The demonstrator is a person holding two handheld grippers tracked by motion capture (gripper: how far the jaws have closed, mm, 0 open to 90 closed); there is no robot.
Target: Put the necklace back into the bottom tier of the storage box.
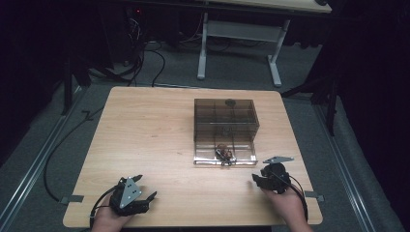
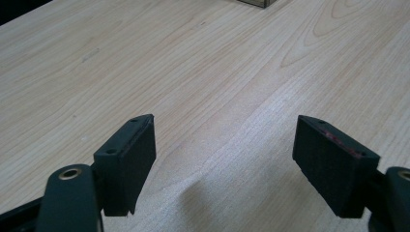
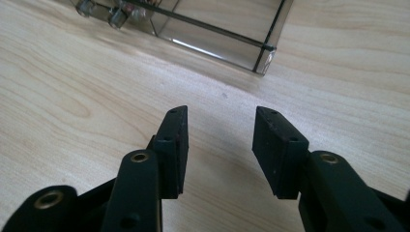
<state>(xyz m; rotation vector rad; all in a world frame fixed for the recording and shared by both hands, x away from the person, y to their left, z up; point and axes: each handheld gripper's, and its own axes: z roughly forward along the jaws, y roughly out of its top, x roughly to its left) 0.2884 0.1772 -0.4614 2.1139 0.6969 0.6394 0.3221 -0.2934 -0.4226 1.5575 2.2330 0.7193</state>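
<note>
A smoky transparent plastic box with inner dividers stands at the middle right of the wooden table; a small dark object lies in its near section. In the right gripper view the box's corner is just ahead. My right gripper rests near the table's front right, open, with nothing between its fingers. My left gripper sits at the front left, wide open over bare wood, its pads far apart.
The table's front edge runs just below both hands. Beyond the table are a white desk frame, cables on the grey floor and dark curtains on both sides. Bare wood lies between the grippers and left of the box.
</note>
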